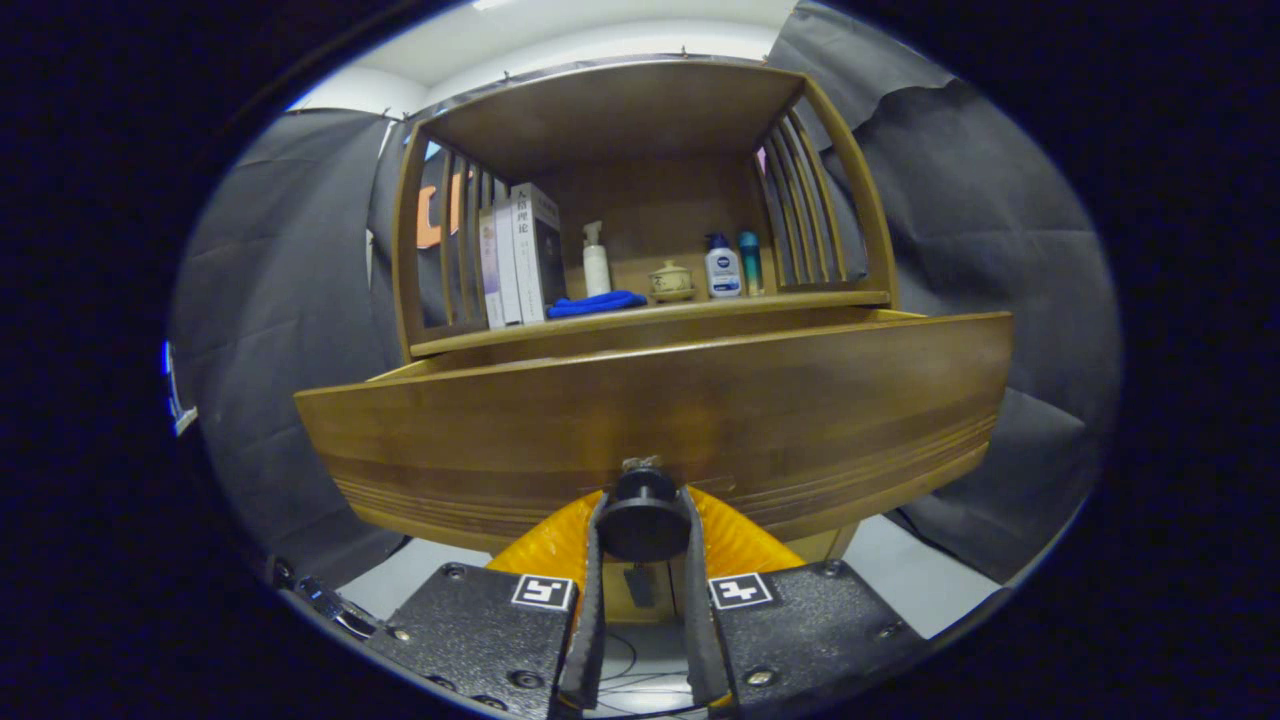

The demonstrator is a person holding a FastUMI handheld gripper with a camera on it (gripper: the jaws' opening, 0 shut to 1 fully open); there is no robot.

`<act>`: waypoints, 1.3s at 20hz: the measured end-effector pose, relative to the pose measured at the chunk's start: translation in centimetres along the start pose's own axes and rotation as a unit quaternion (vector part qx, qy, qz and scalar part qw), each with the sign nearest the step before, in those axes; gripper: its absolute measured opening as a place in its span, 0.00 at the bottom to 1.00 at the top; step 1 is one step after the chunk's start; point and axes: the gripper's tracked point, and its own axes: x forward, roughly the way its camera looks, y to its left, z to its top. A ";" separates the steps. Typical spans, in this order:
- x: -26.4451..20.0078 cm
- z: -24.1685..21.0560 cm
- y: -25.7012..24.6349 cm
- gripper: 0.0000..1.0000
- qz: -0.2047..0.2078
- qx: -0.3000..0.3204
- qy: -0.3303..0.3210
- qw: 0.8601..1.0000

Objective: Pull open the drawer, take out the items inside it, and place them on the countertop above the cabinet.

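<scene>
Gripper (643,520) clamps drawer (660,400) knob (643,515)

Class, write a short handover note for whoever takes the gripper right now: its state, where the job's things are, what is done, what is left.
Gripper: shut on the drawer knob, a finger on each side.
Drawer: pulled out from under the countertop; its inside is hidden behind the front panel.
Countertop holds books, a blue cloth and bottles.
Done: drawer open.
Left: release the knob, lift out the items, set them on the countertop.

The drawer (660,400) front is smooth, varnished wood with a soft sheen; its round knob (641,515) looks matt, perhaps metal. The cloth (595,303) seems soft fabric.
</scene>
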 end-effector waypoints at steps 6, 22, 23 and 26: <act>-3.1 -1.5 0.9 0.36 0.015 -0.018 0.015 1.000; -7.5 8.2 4.1 0.84 0.105 -0.002 0.150 0.983; -7.2 9.1 4.6 0.85 0.115 0.004 0.156 0.981; -5.1 11.0 4.6 0.85 0.106 0.002 0.181 0.978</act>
